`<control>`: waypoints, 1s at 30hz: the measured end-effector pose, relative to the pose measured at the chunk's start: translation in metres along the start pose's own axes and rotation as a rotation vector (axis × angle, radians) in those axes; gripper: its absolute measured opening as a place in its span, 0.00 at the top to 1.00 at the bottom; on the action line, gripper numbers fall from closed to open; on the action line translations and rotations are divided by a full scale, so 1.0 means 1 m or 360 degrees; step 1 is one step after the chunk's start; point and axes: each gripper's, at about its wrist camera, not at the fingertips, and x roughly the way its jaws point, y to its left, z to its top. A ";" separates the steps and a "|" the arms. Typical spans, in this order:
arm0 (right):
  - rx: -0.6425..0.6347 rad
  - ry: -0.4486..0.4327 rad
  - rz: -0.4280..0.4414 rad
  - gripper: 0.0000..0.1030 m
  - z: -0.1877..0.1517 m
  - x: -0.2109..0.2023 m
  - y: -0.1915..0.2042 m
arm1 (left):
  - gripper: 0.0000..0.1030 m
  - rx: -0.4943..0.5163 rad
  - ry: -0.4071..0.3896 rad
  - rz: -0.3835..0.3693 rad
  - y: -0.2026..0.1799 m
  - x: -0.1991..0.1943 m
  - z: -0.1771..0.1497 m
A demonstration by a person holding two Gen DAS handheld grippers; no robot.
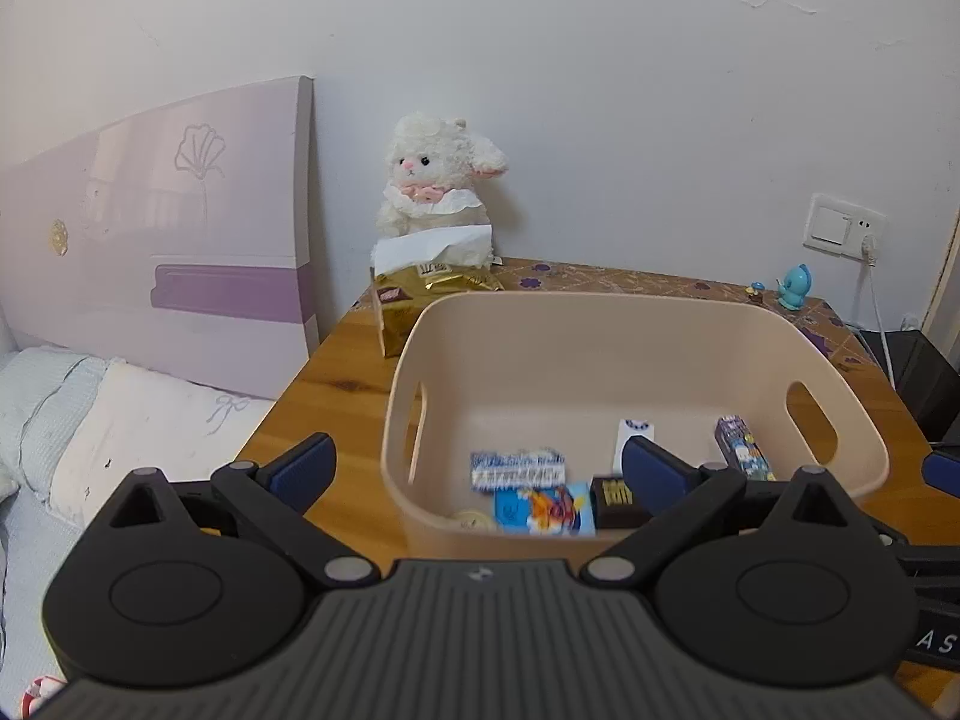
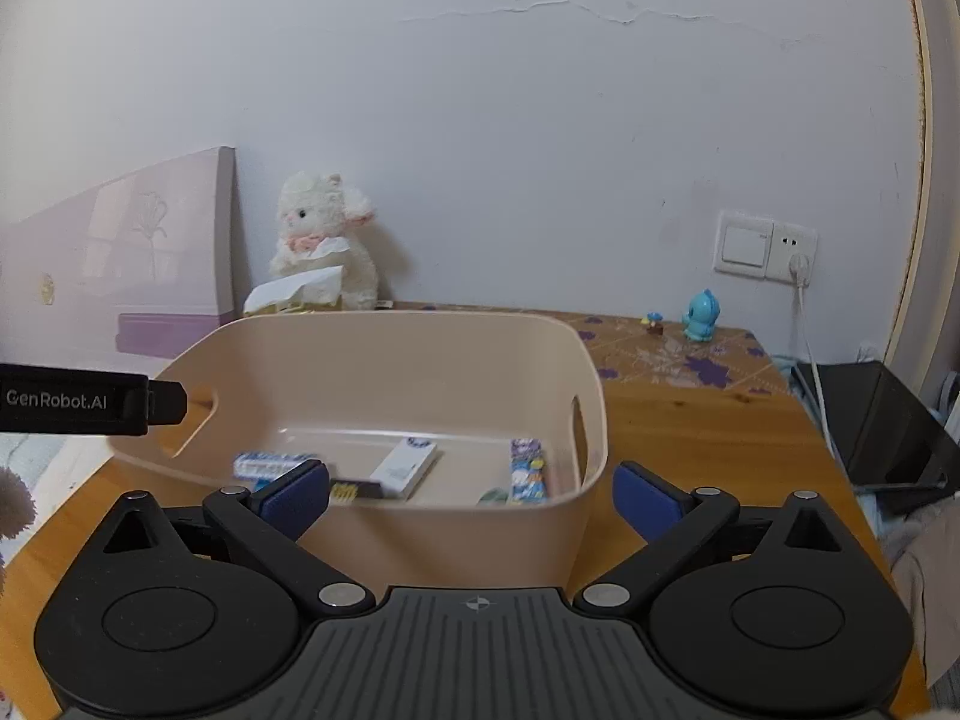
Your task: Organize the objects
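A beige plastic bin [image 1: 600,324] stands on the wooden table [image 1: 336,384]; it also shows in the right wrist view [image 2: 384,348]. Inside lie several small packets: a blue-white pack [image 1: 517,469], a colourful packet [image 1: 543,509], a dark box [image 1: 618,501], a white box [image 2: 403,467] and a purple carton [image 1: 743,455]. My left gripper [image 1: 477,471] is open and empty, jaws astride the bin's near left corner. My right gripper [image 2: 471,495] is open and empty at the bin's near right corner.
A white plush lamb [image 1: 438,186] sits at the back against the wall behind a gold tissue pack [image 1: 420,300]. A blue figurine [image 1: 795,287] stands at the back right near a wall socket [image 1: 843,227]. A bed with a lilac headboard [image 1: 156,228] lies left.
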 end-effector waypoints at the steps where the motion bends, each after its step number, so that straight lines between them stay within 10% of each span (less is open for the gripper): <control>1: 0.0002 0.0005 0.0000 0.00 -0.003 -0.003 0.002 | 0.01 -0.0005 -0.0001 -0.0002 0.001 -0.004 -0.004; 30: 0.0022 0.0193 0.0030 0.00 -0.083 -0.053 0.005 | 0.01 0.0113 0.0140 0.0007 0.000 -0.043 -0.117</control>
